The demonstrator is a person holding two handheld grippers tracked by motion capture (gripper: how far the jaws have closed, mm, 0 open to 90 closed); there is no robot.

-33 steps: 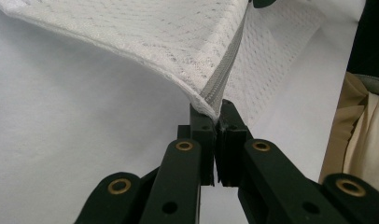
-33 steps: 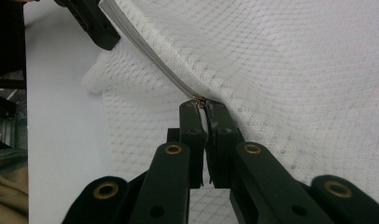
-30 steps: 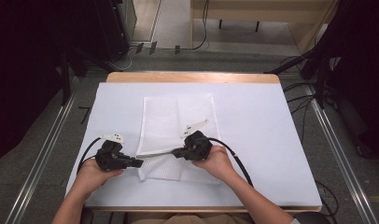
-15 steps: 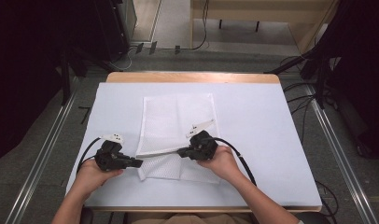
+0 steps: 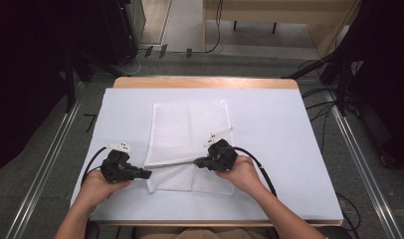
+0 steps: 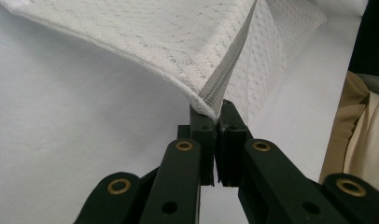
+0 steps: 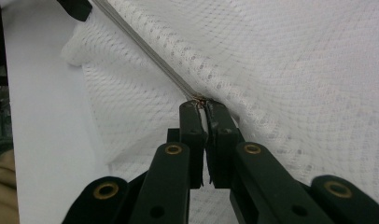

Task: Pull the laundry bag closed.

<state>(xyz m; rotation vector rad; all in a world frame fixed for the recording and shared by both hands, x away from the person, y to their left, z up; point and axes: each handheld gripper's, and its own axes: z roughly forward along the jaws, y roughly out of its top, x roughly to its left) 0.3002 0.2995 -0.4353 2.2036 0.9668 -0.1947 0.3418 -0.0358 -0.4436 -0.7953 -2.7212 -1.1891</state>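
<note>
Right gripper point(image 5: 199, 162) shifted rightward along the grey zipper point(image 5: 172, 163) since a second ago, jaws clamped on it, left gripper point(image 5: 146, 174) pinching the white mesh bag point(image 5: 190, 129) corner, lower centre, on the white table cover point(image 5: 269, 129)

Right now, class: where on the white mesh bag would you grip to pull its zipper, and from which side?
Grip the zipper pull on the grey zipper line, coming from the bag's right, as the right tool does; the left tool pinches the zipper's left end.

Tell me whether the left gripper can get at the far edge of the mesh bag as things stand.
Probably not: the left gripper is shut on the mesh bag at its near zipper end, so it must let go first.
</note>
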